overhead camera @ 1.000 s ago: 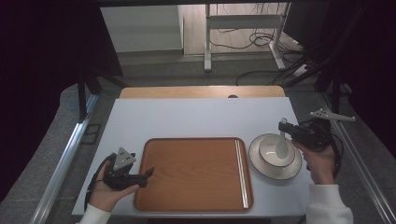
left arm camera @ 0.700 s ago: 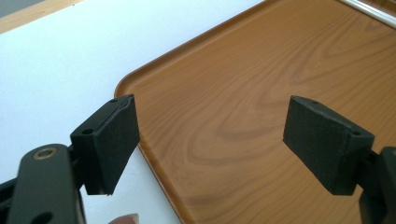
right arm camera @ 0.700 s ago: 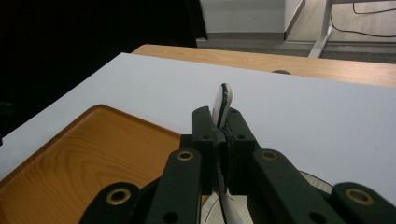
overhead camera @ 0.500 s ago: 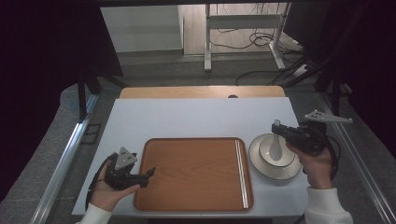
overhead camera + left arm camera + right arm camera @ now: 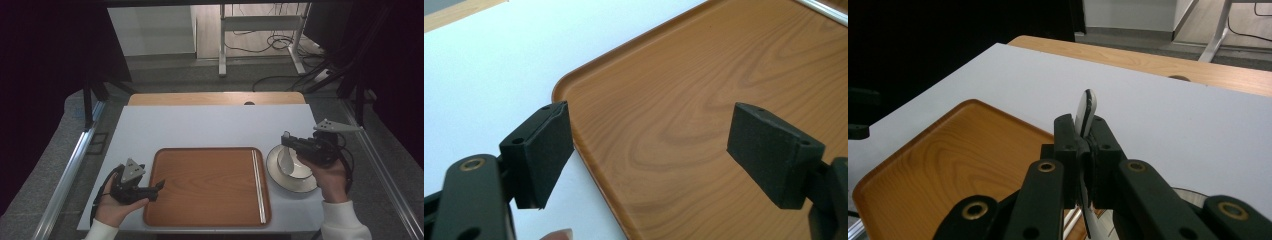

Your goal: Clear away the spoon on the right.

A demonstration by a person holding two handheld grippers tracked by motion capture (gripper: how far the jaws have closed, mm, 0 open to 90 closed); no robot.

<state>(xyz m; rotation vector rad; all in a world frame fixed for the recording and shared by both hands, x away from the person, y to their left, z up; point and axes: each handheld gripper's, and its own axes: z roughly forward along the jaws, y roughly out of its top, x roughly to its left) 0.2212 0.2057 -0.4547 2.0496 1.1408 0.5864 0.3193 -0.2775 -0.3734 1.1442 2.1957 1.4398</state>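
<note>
A white spoon [image 5: 285, 161] hangs over a white bowl [image 5: 300, 181] at the table's right side, and my right gripper [image 5: 286, 139] is shut on its handle. In the right gripper view the handle end of the spoon [image 5: 1086, 107] sticks up between the closed jaws of the right gripper [image 5: 1083, 145]. A wooden tray [image 5: 207, 186] lies bare in the middle of the table. My left gripper [image 5: 159, 187] rests at the tray's front left corner. In the left gripper view the left gripper [image 5: 654, 145] stands open over the tray [image 5: 684, 90] rim, with nothing between the jaws.
The white tabletop [image 5: 200, 125] stretches behind the tray, with a wooden strip [image 5: 215, 98] along its far edge. Metal rails run down both sides of the table. Beyond it are desk legs and cables on the floor.
My right gripper has carried the spoon to the left, from the bowl's right side toward the tray. The left gripper has stayed put.
</note>
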